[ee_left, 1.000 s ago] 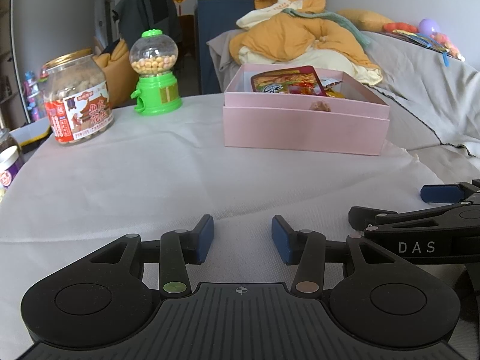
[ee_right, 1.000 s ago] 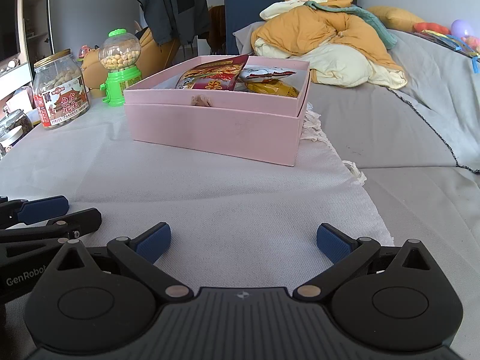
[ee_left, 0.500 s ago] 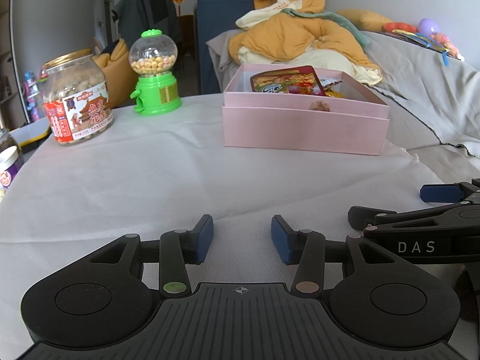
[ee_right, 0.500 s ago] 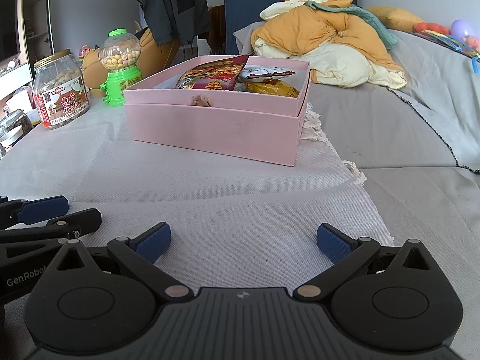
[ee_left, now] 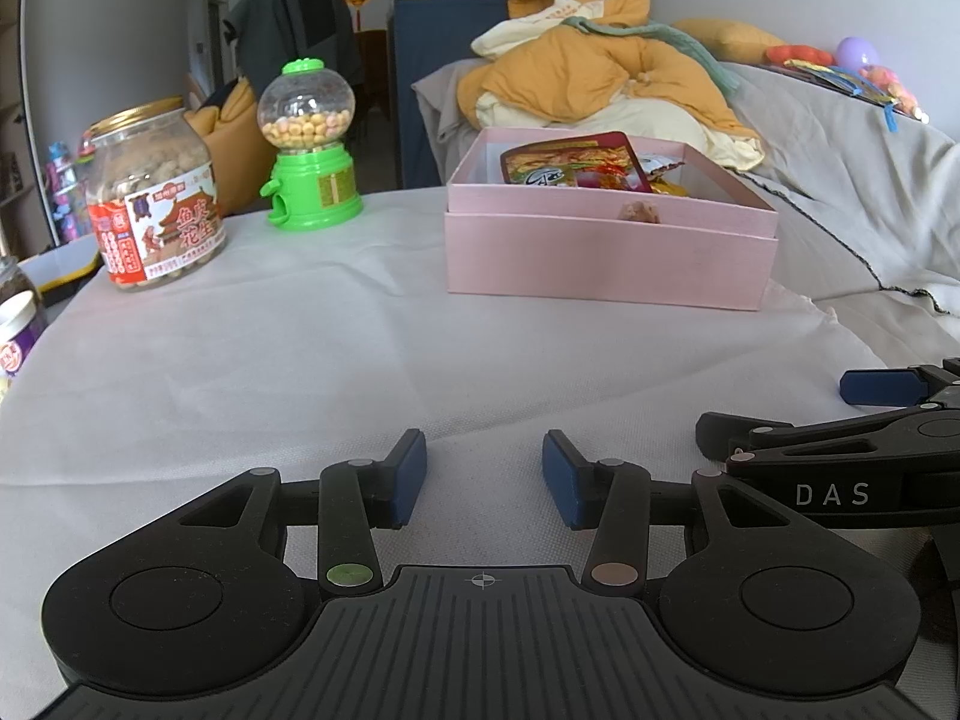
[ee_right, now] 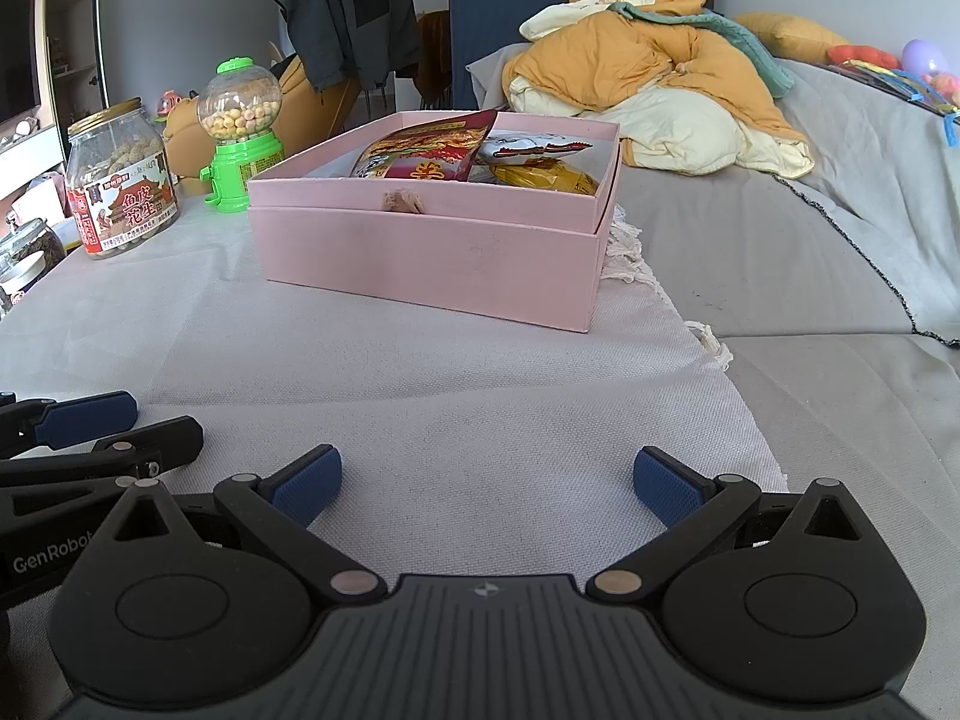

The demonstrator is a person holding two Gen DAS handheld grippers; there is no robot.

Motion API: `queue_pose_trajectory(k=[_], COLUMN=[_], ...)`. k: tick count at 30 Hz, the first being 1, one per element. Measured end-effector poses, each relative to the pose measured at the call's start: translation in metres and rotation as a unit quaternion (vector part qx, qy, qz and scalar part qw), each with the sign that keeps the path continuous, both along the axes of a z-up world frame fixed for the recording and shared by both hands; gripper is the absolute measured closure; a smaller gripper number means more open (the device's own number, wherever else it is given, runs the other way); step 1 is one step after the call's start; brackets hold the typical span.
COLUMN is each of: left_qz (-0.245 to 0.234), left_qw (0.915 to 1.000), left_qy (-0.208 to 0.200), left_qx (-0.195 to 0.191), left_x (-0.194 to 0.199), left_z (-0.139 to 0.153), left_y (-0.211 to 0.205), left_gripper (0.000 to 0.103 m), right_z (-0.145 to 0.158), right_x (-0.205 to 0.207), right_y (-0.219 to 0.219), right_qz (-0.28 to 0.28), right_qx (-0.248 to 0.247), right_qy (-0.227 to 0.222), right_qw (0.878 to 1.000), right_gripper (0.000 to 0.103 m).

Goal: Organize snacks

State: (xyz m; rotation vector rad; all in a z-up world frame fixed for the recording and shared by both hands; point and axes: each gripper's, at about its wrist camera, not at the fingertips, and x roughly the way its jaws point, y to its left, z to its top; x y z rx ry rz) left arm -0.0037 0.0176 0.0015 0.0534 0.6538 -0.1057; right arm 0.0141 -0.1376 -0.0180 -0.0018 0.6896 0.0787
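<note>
A pink box (ee_left: 606,258) stands on the white cloth, also in the right wrist view (ee_right: 420,258). It holds a red snack bag (ee_left: 576,165) (ee_right: 432,150), a white packet (ee_right: 534,150) and a yellow packet (ee_right: 546,180). My left gripper (ee_left: 483,471) is open and empty, low over the cloth, well short of the box. My right gripper (ee_right: 486,480) is wide open and empty, beside the left one. Each shows at the edge of the other's view.
A peanut jar (ee_left: 153,198) (ee_right: 123,189) and a green candy dispenser (ee_left: 309,147) (ee_right: 243,132) stand at the far left. Smaller jars (ee_left: 18,324) sit at the left edge. A sofa with a yellow blanket (ee_right: 648,78) lies behind and right.
</note>
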Motion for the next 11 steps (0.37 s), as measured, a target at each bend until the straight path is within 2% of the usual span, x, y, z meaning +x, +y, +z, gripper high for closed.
queue_pose_trajectory(k=[11], left_qz=[-0.001], left_qw=[1.0], left_qy=[-0.001], left_qx=[0.0], left_x=[0.0], left_z=[-0.0001], left_y=[0.0008], left_gripper=[0.054], right_z=[-0.0002], right_x=[-0.0001], right_y=[-0.0001], right_qz=[0.0], right_qx=[-0.001], right_qy=[0.0], right_qw=[1.0], right_gripper=[0.0])
